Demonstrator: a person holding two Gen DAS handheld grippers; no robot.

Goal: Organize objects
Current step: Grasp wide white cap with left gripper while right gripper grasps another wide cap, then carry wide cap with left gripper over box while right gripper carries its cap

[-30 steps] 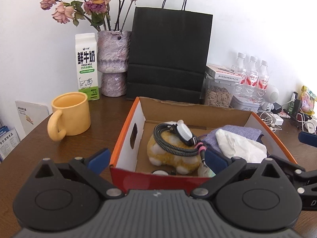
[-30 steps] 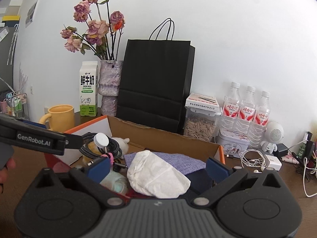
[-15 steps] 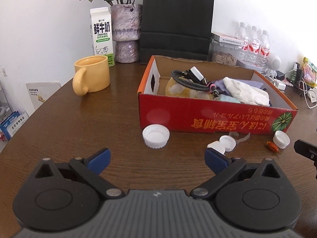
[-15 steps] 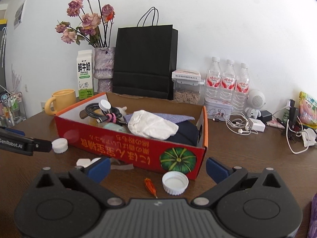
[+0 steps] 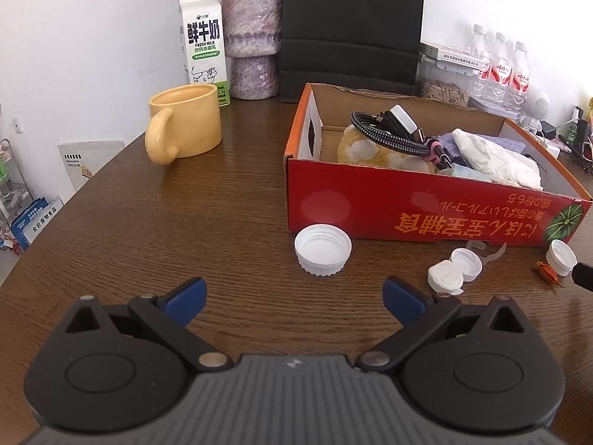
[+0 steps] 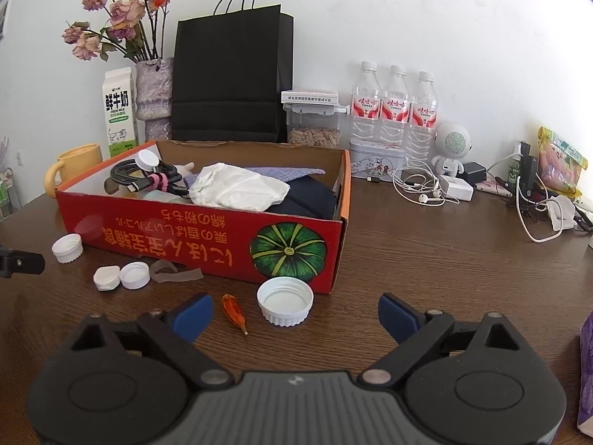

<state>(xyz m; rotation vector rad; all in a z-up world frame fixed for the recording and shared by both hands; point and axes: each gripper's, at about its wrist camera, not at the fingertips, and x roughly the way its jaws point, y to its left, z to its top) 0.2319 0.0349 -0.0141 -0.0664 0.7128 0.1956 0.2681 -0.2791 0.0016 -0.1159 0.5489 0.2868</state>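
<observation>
right wrist view showed our right gripper (image 6: 294, 313) with jaws wide but closing, nothing pressed between them yet. a white bottle cap (image 6: 285, 301) lay open side up just ahead, close against the red box (image 6: 207, 248). we judged it light, rigid and a bit slick, best pinched across its ribbed rim. our left gripper (image 5: 294, 298) stood wide open and empty, with another white cap (image 5: 322, 249) before it. both caps sat on a dark wooden table (image 5: 185, 222), cluttered at the back, beside a white wall (image 6: 444, 37).
</observation>
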